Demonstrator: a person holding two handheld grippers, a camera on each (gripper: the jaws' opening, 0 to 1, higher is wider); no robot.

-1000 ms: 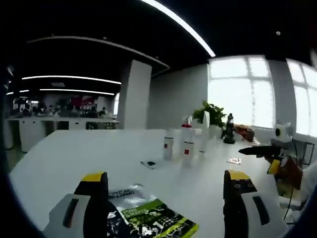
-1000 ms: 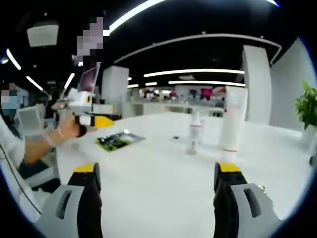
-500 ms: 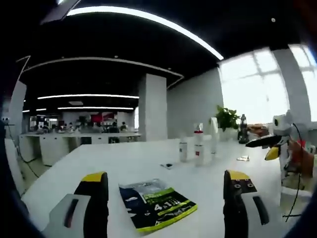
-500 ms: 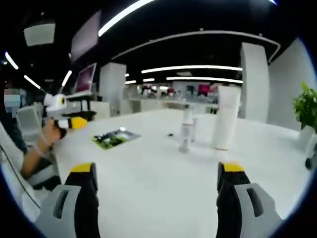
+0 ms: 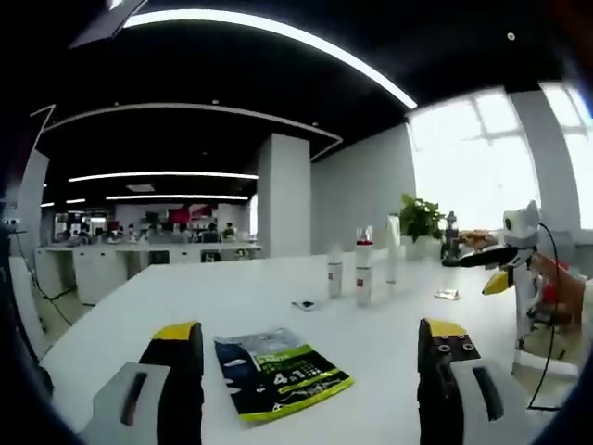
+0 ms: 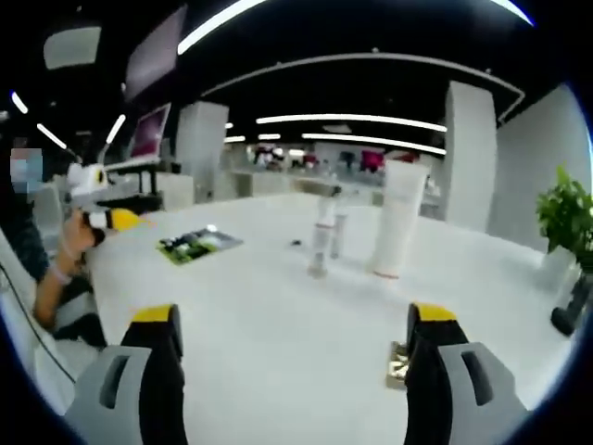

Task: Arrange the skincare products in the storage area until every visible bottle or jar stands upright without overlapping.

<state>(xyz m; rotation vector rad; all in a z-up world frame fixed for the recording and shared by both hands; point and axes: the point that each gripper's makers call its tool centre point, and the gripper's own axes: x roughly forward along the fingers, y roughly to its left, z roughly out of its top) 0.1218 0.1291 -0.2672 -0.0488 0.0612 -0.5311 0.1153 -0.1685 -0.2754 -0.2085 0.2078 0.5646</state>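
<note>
Both tools are gaping wide with nothing in them: the left tool (image 5: 310, 371) and the right tool (image 6: 294, 357) just hang over the white table (image 6: 278, 334). Right past the left tool lies a green and black packet (image 5: 278, 371). Further out, mid-table, the skincare bottles (image 5: 349, 273) stand upright in a loose cluster, with a tall white tube (image 6: 397, 222) beside them. Behind the tube, a potted plant (image 5: 420, 218) sits near the window.

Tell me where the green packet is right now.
In the left gripper view the green packet lies flat on the white table, low between that gripper's jaws, nearer than the upright bottles. The right gripper view shows it far left.
</note>
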